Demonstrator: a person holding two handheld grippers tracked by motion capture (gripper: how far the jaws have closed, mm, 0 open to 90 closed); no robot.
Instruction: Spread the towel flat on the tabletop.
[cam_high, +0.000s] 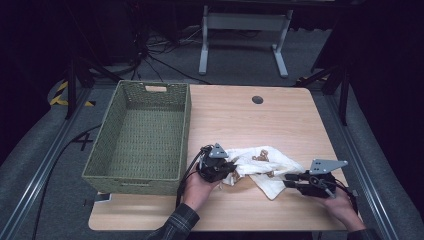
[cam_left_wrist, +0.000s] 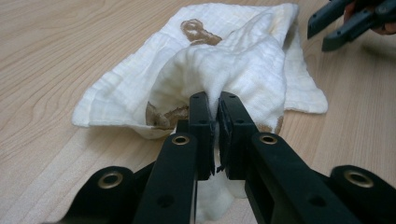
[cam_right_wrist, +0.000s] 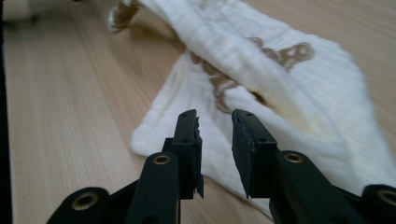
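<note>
The white cloth with brown marks lies crumpled on the wooden table, just right of the green basket, and the left gripper is clenched tight on a bunched fold of it. The right gripper has its jaws a little apart with nothing pinched between them, right over the near corner of the cloth. I think the good way now is to keep the left pinch firm, slide the right jaws around one edge of the cloth, squeeze, and lift both hands together so the cloth does not slip out.
</note>
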